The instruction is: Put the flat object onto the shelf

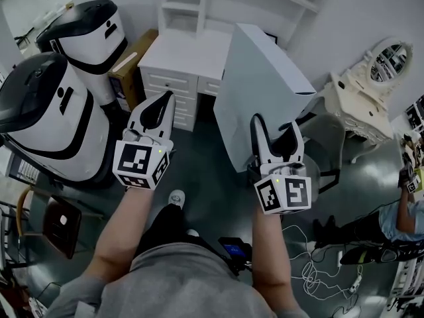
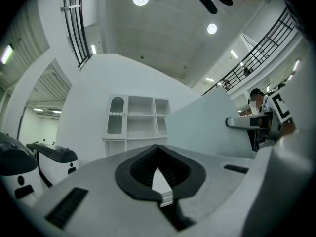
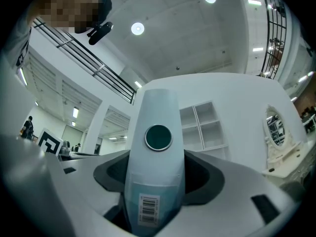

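The right gripper (image 1: 275, 130) is shut tight on the edge of the big flat white board (image 1: 262, 78). The left gripper (image 1: 161, 106) has its jaws closed together, with nothing between them.

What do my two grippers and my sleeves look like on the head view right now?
Both alike: left gripper and right gripper have white bodies, black ribbed jaw linings, and a rear cube of black-and-white square markers with a small green light. The person wears a grey short-sleeved top.

White cables (image 1: 310, 268) on grey floor (image 1: 205, 171)
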The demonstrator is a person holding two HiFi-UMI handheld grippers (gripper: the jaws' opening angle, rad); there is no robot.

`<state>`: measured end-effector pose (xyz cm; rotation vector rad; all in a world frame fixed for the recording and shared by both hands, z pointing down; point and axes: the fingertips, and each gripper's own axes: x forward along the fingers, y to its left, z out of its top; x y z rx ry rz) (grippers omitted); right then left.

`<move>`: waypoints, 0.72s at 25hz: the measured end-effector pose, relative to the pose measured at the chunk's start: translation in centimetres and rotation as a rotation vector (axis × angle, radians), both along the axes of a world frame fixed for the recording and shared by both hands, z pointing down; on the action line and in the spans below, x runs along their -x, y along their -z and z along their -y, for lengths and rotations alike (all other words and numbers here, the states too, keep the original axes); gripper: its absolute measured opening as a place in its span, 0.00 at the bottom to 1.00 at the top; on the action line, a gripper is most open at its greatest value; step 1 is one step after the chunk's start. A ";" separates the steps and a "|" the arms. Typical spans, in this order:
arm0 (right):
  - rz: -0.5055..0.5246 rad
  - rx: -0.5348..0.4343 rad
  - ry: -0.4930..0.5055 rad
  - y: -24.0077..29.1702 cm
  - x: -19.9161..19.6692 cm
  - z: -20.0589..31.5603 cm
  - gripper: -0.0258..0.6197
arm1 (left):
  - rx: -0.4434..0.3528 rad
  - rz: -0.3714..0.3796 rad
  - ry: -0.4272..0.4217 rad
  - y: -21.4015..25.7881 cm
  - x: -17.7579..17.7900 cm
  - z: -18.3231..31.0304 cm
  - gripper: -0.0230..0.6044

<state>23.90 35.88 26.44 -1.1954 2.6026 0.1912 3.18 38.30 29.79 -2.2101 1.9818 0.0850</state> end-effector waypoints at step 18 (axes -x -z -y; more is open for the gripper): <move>-0.014 -0.038 -0.093 1.4 6.6 14.3 0.50 | -0.037 -0.008 -0.060 1.1 7.5 16.6 0.05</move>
